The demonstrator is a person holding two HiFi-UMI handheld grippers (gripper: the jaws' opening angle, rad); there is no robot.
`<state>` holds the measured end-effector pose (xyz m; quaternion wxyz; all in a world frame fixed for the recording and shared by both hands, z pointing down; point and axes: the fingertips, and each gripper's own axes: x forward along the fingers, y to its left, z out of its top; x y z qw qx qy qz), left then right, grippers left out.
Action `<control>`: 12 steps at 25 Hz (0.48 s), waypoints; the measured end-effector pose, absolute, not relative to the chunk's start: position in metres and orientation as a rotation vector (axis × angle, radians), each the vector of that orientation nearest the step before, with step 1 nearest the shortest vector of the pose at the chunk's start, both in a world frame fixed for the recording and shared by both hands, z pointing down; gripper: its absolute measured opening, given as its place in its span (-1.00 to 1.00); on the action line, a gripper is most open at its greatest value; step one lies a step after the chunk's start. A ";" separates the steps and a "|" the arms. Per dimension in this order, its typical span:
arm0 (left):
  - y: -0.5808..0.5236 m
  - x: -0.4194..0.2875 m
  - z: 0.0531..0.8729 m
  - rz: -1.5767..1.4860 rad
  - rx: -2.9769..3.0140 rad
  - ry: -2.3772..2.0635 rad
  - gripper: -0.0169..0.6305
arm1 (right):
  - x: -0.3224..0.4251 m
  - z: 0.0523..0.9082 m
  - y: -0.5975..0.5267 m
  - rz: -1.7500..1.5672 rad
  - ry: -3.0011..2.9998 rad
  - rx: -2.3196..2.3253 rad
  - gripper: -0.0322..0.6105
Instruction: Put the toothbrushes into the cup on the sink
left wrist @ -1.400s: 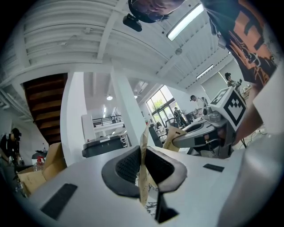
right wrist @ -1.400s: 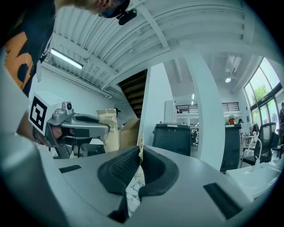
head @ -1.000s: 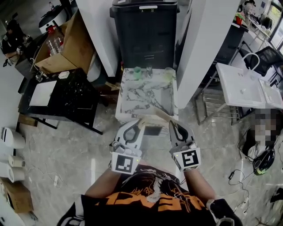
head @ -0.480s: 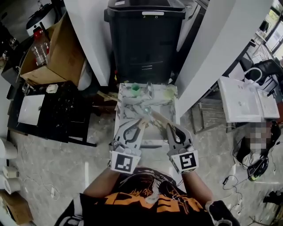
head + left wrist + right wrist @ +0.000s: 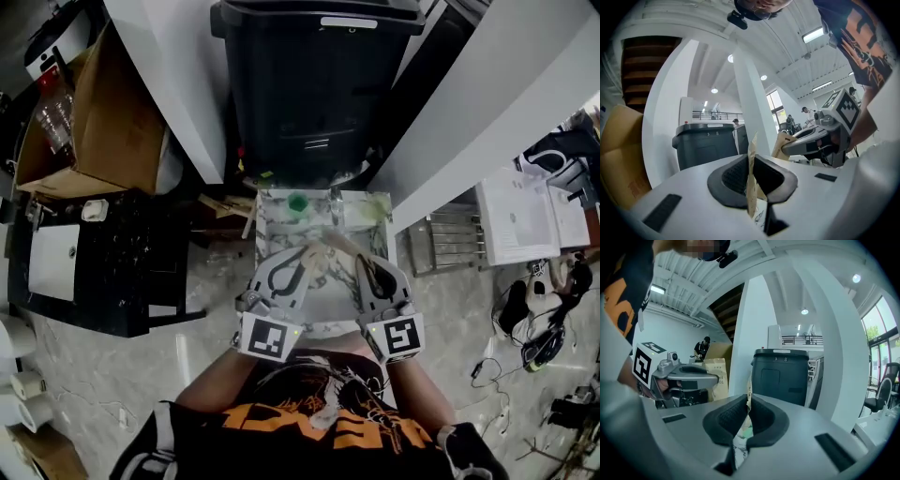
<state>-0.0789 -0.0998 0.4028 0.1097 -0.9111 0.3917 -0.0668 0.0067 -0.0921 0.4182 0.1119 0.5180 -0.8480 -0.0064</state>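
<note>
Moved both grippers forward over sink (image 5: 323, 326). Left gripper (image 5: 302, 255) fingers clamped on wrapped toothbrush (image 5: 752, 146); right gripper (image 5: 362, 262) fingers pinched tight on second toothbrush (image 5: 339, 246). Noted green cup (image 5: 297, 202) at 12 o'clock on sink's far rim, apart from both.

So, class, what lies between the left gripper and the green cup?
Head view: only bare marbled sink between green cup and left gripper, shut on a wrapped toothbrush.
</note>
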 end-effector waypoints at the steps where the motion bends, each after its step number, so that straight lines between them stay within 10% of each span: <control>1: -0.106 -0.080 0.405 -0.197 -2.686 1.156 -0.80 | 0.005 0.417 -0.097 -0.030 -2.502 1.524 -0.85; 12: -0.145 -0.075 0.410 -0.219 -2.675 1.190 -0.80 | 0.012 0.421 -0.133 -0.050 -2.555 1.499 -0.85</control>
